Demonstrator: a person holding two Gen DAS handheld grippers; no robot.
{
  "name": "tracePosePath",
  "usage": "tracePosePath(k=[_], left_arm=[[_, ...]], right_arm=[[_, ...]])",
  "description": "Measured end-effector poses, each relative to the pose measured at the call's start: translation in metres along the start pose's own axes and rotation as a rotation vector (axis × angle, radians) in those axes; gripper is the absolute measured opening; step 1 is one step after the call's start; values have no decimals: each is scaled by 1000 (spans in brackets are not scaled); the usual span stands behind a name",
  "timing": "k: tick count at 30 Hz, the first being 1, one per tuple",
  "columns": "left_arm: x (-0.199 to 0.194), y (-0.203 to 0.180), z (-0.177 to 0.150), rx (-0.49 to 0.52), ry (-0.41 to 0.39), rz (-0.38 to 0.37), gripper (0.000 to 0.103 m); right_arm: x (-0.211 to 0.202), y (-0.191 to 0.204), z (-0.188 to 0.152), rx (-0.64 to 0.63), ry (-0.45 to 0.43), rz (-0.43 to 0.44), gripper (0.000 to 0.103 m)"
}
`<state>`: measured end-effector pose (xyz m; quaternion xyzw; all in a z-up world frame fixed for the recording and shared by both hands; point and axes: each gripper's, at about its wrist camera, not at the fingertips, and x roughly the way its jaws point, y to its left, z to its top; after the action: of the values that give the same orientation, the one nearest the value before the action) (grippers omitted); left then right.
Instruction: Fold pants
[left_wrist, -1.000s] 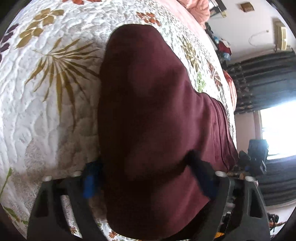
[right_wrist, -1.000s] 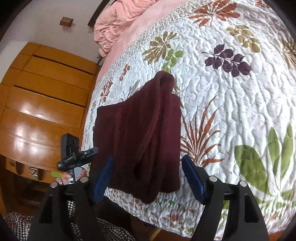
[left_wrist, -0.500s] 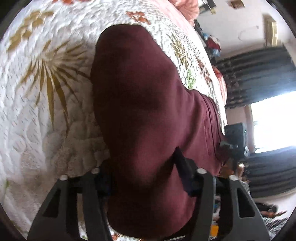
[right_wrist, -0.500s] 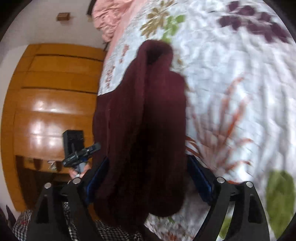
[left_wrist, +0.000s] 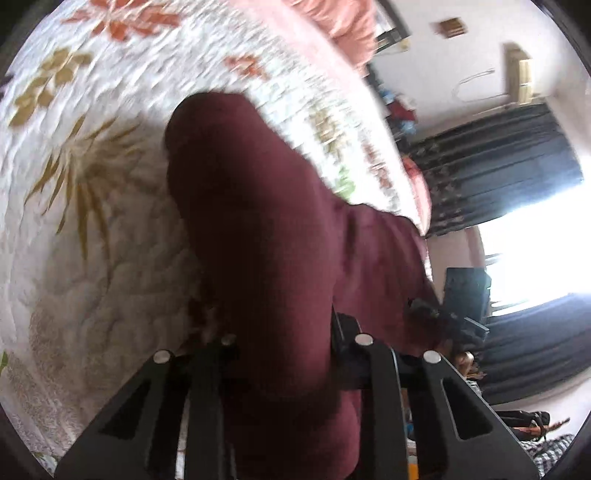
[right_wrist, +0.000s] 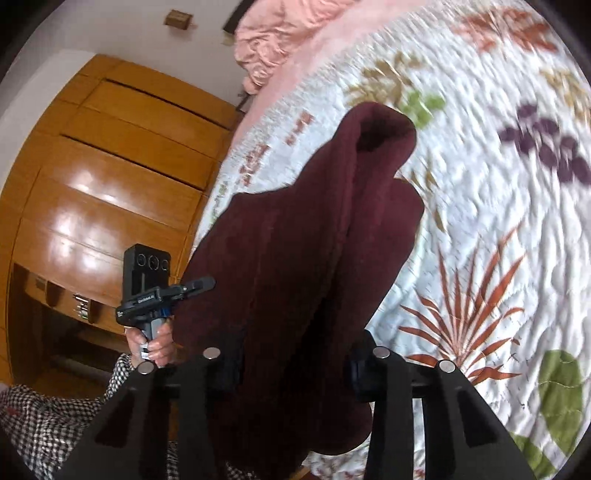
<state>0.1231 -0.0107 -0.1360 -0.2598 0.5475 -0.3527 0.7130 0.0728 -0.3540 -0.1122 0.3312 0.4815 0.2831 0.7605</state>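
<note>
While the pants (right_wrist: 314, 258) lie on the quilt (right_wrist: 498, 221), both grippers' jaws close, seemingly pinching cloth

**Layout: pants on bed**

The pants (right_wrist: 306, 251) lie on the quilt (right_wrist: 498, 221), near end over the bed edge. Both grippers take that end: the right gripper (right_wrist: 295, 365) closing on it, the left gripper (left_wrist: 277, 343) closing on it. A wardrobe (right_wrist: 92, 177) stands beyond the bed's left side. Curtains (left_wrist: 498, 166) hang right.
</note>
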Motion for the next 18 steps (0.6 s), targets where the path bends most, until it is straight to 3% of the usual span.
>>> tracePosePath(k=[5,9,14,18], left_arm=[[-7,-30,18,47,-40,-35,23],[-23,-46,48,93,-124,-68,23],[-28,-57,97,142,-195,-21,23],[-22,-37,134,128,-217,33,23]], right_arm=[[-17,31,27,-81,-51,-7,39],[-30,45,62,-147,-95,-4,39],[-18,46,118,-179,-108,-21,39],[9,34,155,-157,-86,-33,39]])
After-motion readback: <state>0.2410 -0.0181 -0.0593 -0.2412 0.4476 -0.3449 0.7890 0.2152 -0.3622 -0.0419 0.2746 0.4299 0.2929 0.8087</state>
